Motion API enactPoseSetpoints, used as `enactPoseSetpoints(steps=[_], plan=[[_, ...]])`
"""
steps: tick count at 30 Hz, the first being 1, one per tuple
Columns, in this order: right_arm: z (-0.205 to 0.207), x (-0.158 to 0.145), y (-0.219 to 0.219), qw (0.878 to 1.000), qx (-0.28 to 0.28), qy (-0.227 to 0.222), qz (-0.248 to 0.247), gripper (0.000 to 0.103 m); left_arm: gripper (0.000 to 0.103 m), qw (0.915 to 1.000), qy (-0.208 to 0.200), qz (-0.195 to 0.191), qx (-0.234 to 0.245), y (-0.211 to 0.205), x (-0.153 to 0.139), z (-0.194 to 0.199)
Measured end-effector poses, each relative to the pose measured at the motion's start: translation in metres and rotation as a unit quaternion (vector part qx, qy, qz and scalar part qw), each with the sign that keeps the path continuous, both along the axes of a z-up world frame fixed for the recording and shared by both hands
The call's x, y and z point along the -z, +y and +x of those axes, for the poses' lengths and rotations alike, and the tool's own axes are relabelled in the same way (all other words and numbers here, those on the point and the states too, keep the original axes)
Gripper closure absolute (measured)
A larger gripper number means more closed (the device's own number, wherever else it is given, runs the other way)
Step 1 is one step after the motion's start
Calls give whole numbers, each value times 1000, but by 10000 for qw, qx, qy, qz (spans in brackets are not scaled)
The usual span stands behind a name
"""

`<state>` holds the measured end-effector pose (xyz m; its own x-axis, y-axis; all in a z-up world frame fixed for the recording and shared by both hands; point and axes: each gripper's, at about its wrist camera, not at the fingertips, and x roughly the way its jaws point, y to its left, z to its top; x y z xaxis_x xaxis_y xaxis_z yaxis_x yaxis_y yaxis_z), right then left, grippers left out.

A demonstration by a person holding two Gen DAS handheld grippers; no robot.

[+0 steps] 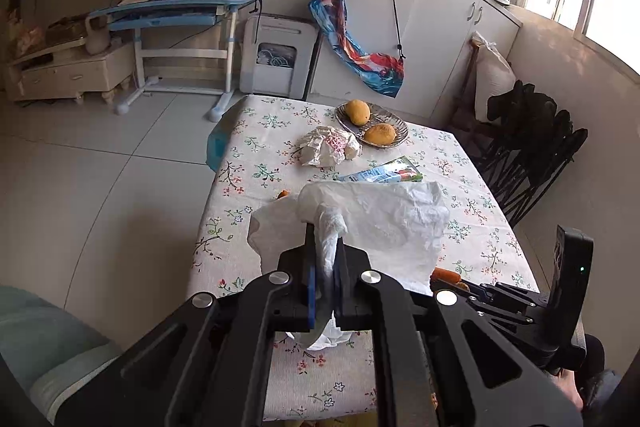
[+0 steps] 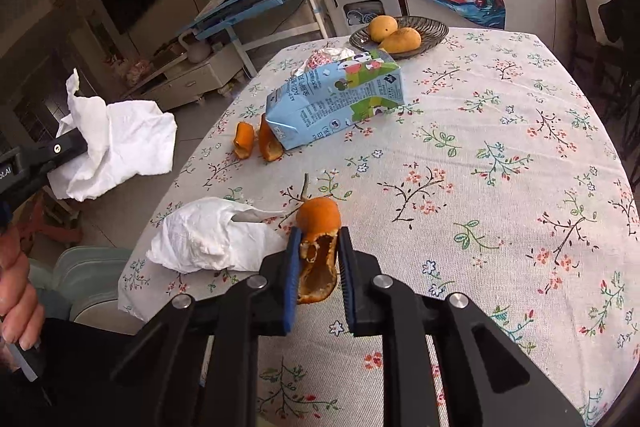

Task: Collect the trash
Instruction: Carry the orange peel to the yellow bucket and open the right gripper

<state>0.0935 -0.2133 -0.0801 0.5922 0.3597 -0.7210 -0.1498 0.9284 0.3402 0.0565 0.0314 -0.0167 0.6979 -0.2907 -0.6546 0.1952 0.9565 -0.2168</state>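
My left gripper [image 1: 325, 233] is shut on a crumpled white tissue [image 1: 372, 215] and holds it up above the table's near-left edge; it also shows in the right wrist view [image 2: 116, 147]. My right gripper [image 2: 319, 233] is shut on an orange peel [image 2: 318, 251] just over the floral tablecloth [image 2: 480, 187]. A second white tissue [image 2: 208, 235] lies left of it. Two more peel pieces [image 2: 258, 141] lie by a tipped blue milk carton [image 2: 336, 99]. A crumpled wrapper [image 1: 328, 145] lies near the dish.
A metal dish [image 1: 396, 125] with two mangoes [image 1: 358, 111] stands at the table's far side. Black folding chairs [image 1: 532, 143] stand right of the table. A blue desk [image 1: 180, 15] and a white cabinet [image 1: 440, 11] lie beyond. A pale cushion [image 1: 36, 339] sits near left.
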Motion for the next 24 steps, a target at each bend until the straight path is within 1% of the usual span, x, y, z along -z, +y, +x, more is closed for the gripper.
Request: enactPoseSetpoints(steps=[5,13,24], plan=[[-16,-9,-6,9998,50,-127,152,87,96,10000,-62,-43,-38,4,0,-12],[-32,-19,-16,9987,161,-291,386,89,96,9999,-161,45,-29,3,-2,-29],[-67,-30,-14,9974,-33,-437,568,89,96,9996,-249,143,13,3,-6,-39]])
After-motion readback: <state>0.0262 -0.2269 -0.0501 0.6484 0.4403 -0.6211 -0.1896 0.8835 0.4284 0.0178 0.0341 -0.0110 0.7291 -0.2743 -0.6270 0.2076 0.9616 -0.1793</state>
